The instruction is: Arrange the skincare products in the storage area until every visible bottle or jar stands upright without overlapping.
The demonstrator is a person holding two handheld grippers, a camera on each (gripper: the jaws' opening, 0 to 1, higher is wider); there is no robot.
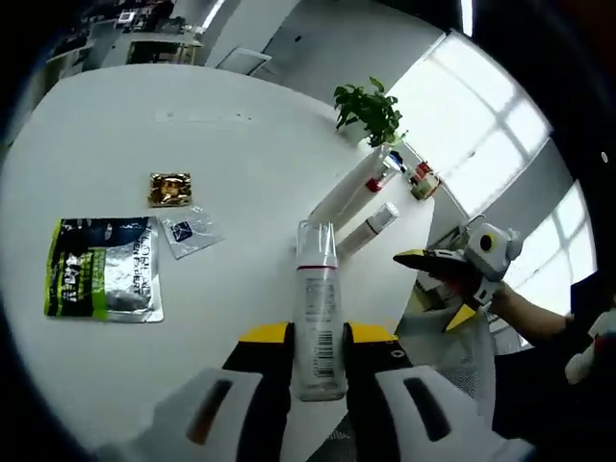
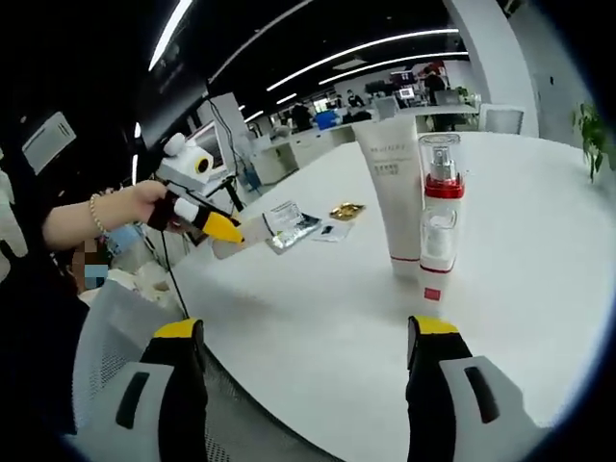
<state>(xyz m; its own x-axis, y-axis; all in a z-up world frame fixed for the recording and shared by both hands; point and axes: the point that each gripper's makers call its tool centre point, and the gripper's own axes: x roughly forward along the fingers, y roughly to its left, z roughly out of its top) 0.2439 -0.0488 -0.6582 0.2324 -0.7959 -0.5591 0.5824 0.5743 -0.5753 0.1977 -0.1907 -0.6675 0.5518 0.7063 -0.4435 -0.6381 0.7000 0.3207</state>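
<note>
- In the left gripper view, we see our left gripper at the bottom middle, with its two jaws shut tight on a clear-capped bottle.
- The bottle pokes up from between the jaws toward the middle of the frame. It has a red ring under its cap and a barcode on its side.
- Past the bottle, up and to the right, two white tubes and a small white bottle stand close together on the white table.
- A green plant sits at the top right of the table.
- On the left side lie a green and silver packet, a small clear sachet and a gold packet.
- In the right gripper view, our right gripper is at the bottom with its jaws wide apart and nothing between them.
- Just above the right jaw stand a red-collared pump bottle and a tall white tube, side by side and upright.
- The left gripper shows on the left of this view, held by a hand.
</note>
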